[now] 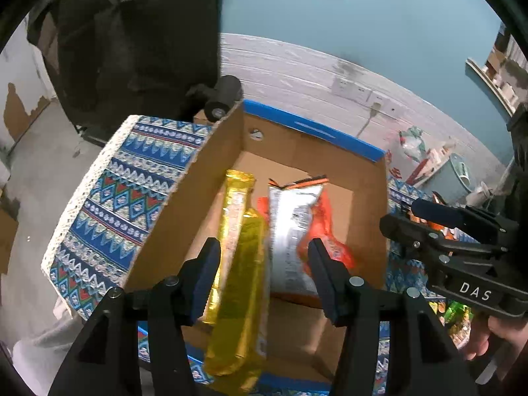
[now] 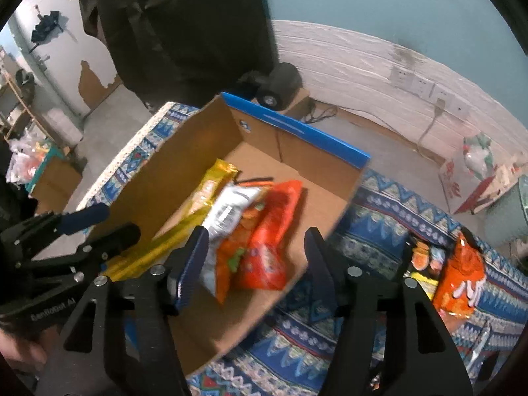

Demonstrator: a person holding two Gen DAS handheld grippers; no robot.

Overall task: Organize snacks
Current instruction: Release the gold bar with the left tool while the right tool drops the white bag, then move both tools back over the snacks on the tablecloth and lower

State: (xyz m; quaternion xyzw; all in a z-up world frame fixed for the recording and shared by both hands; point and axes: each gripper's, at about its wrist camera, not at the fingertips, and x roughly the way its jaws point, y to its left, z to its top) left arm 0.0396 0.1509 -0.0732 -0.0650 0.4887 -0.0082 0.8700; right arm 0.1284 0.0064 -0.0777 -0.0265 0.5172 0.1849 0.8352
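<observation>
Snacks lie in the cardboard box (image 1: 184, 211): a yellow packet (image 1: 241, 264) along its left wall, a silver-and-orange bag (image 1: 290, 231) beside it. My left gripper (image 1: 264, 264) gapes above them, pads touching nothing. My right gripper (image 2: 254, 257) hangs wide open and empty over the box's right edge.

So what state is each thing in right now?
Box: open-topped, on the patterned cloth.
Yellow packet: lying in the box.
Silver packet: lying in the box.
Orange bag: lying in the box.
Second orange bag: outside, on the cloth.
Left hand-held gripper: open, empty.
Right hand-held gripper: open, empty.
</observation>
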